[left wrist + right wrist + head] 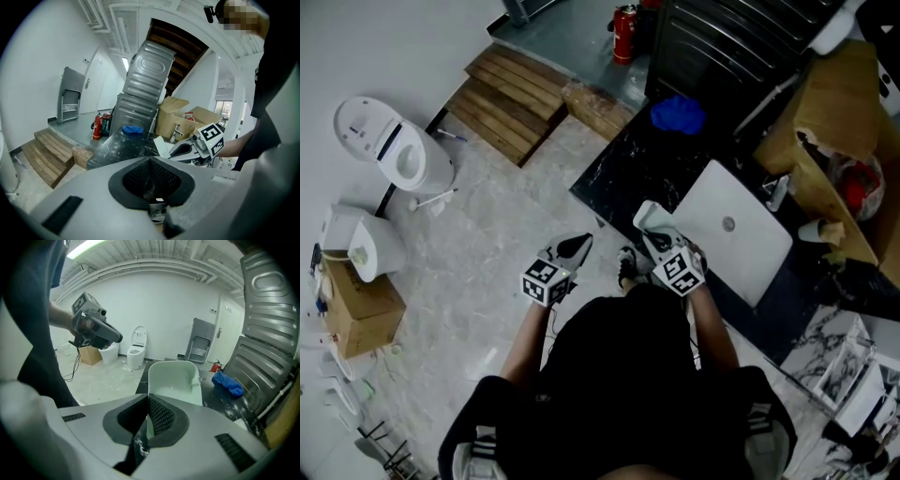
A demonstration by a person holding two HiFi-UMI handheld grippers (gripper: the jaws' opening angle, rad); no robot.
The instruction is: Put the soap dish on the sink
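Closest to the head camera is the person's black shirt (619, 375), with both arms reaching out past it. Left gripper (577, 247) hangs over the pale floor (487, 244), just off the near corner of the black counter (642, 173), jaws together with nothing in them. Right gripper (658, 238) is clamped on the pale soap dish (648, 217). The dish is over the counter's near edge, just beside the white sink (741, 248) lying on the counter, so it's not on the sink. Can't tell if the dish touches the counter. A blue cloth (678, 114) sits at the counter's far end and a red fire extinguisher (623, 33) stands on the floor beyond that. Wooden steps (511, 98) are off the counter's left side, and a white toilet (394, 150) is well away from the counter, further left.

Left gripper view: the jaws meet in a line down the middle, nothing pinched. Past them is the counter with the blue cloth on it. The right gripper is over the counter's right side, and cardboard boxes (176, 117) are stacked behind the counter.

Right gripper view: jaws shut tight on the bottom edge of the dish, which stands upright with its hollow side facing the camera and the counter behind it. The left gripper shows up high, left of the counter, and the toilet is back by the wall.
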